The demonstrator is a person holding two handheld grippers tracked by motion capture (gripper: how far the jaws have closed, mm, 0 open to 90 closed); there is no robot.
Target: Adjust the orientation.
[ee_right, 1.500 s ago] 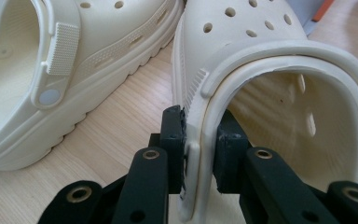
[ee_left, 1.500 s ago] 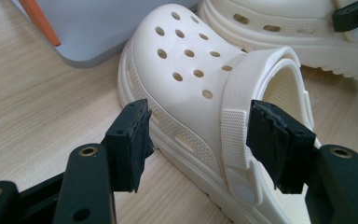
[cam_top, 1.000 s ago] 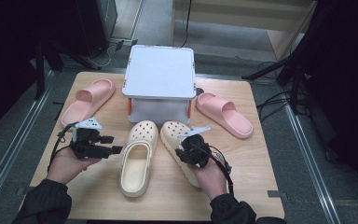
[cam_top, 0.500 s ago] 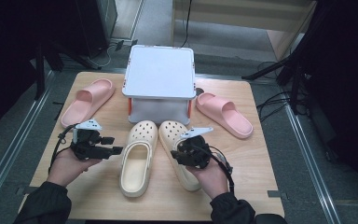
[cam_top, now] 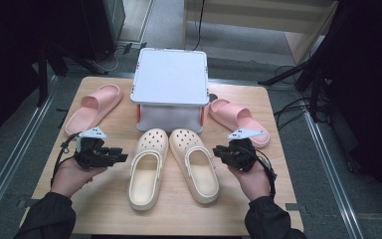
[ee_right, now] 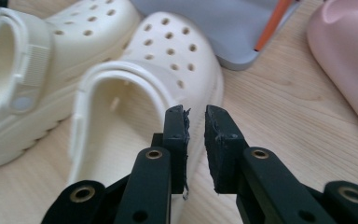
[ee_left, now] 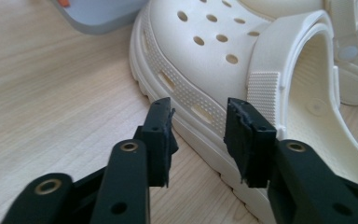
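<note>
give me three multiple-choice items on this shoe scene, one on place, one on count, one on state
1. Where is the box?
A. behind the clogs
B. left of both slippers
C. in front of the hands

2. How many pink slippers are on the table?
A. one
B. two
C. four

3. What does the left gripper hold?
A. a slipper
B. the box lid
C. nothing

Answers:
1 A, the box is just beyond the toes of the left clog and right clog.
2 B, one slipper lies left of the box, the other right.
3 C, its jaws stand apart beside the left clog.
</note>
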